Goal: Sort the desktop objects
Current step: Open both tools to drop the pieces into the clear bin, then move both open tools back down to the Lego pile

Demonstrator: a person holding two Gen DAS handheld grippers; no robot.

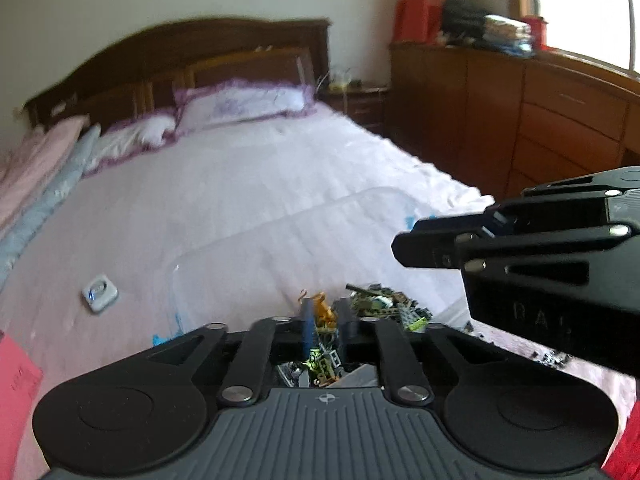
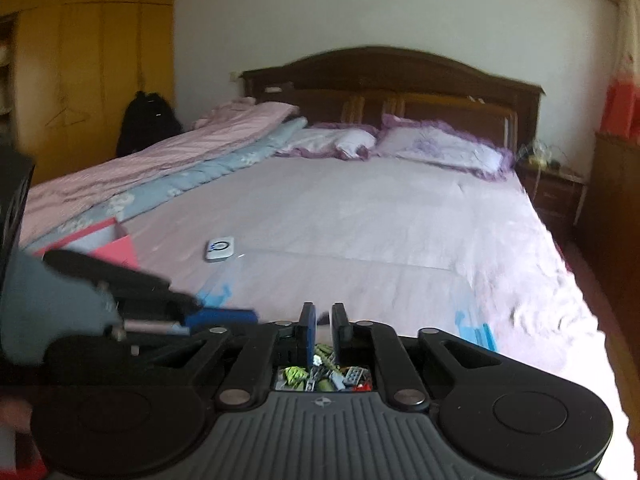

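A pile of small toy bricks (image 1: 380, 306), green, grey and orange, lies on the bed near its foot; it also shows in the right wrist view (image 2: 326, 376) under the gripper. A clear plastic sheet (image 1: 320, 236) with blue tape corners lies flat on the bedspread beyond the pile. My left gripper (image 1: 326, 320) hovers over the pile with its fingers close together; I cannot see anything between them. My right gripper (image 2: 323, 322) is nearly closed with a narrow gap, nothing visibly held. The right gripper's body (image 1: 520, 248) enters the left wrist view from the right.
A white small device (image 1: 100, 293) lies on the bedspread to the left; it also shows in the right wrist view (image 2: 220, 249). A pink box (image 2: 112, 240) sits at the left. Pillows (image 1: 240, 104) and folded quilts lie at the headboard. Wooden drawers (image 1: 540, 120) stand right of the bed.
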